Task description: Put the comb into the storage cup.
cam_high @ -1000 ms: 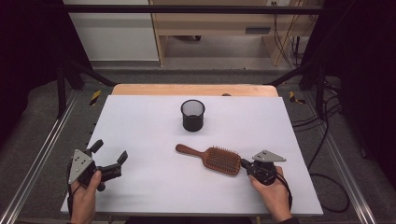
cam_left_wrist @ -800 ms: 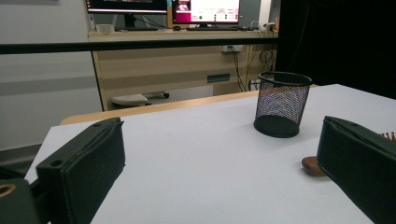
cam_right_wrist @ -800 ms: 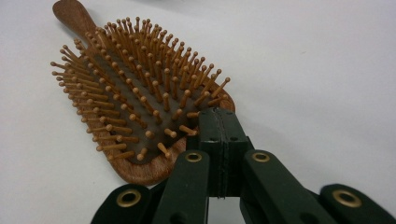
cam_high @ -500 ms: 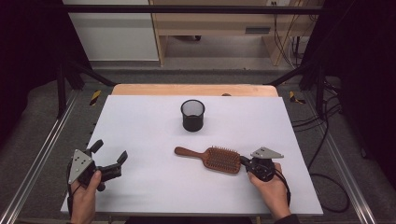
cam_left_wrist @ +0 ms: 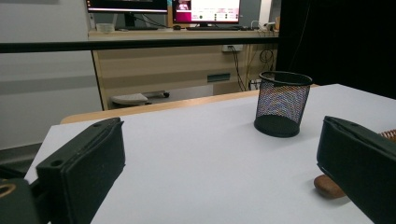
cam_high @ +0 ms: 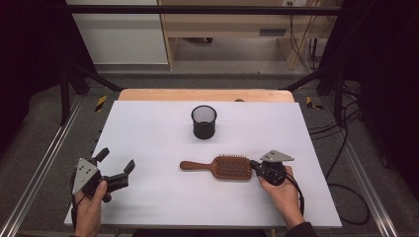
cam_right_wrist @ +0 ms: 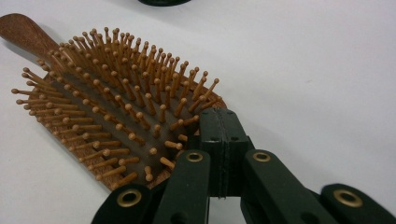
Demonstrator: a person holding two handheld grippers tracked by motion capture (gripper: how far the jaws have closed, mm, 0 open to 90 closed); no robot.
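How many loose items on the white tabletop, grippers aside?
2: a black mesh cup standing at centre-rear, and a wooden hairbrush lying front-right, its head end at the shut right gripper.

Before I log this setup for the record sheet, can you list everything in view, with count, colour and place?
hairbrush: one, brown wood with wooden bristles facing up, lying flat right of the table's middle, handle pointing left.
mesh cup: one, black, upright on the table's far middle, apart from the hairbrush.
table: one, white top with a wooden strip at the far edge.
cabinet: one, light wood, on the floor beyond the table.
cables: several, black, on the floor to the right.
left gripper: one, black, near left corner, jaws open, nothing between them.
right gripper: one, black, jaws shut, tips against the hairbrush's head end.
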